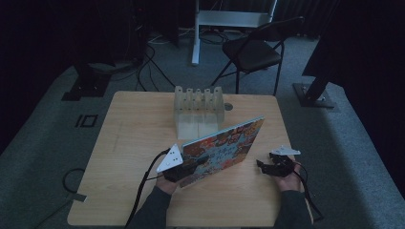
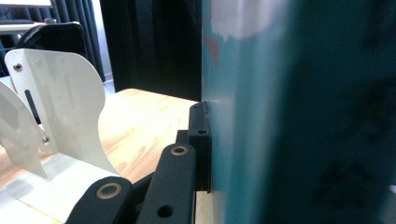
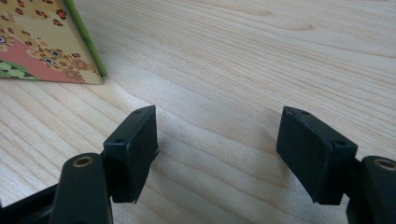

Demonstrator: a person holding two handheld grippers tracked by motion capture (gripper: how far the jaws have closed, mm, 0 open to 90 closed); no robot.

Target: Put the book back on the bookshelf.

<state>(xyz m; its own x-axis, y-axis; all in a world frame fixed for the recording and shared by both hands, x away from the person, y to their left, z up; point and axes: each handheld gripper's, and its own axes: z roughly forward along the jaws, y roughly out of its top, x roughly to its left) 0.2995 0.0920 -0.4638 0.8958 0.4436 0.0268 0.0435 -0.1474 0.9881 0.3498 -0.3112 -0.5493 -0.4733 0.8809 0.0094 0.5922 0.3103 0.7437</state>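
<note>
My left hand-held gripper (image 1: 184, 168) pinches the patterned book (image 1: 222, 148) by its lower left corner, tilted up at mid-frame on the bench (image 1: 133, 124). I'd grip firmly, steer toward the rack (image 1: 198, 112) above it; my right hand-held gripper (image 3: 217, 151) sits spread, empty.

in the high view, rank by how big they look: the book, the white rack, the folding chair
1. book
2. folding chair, though it stands farther from the camera, so this is unsure
3. white rack
</note>
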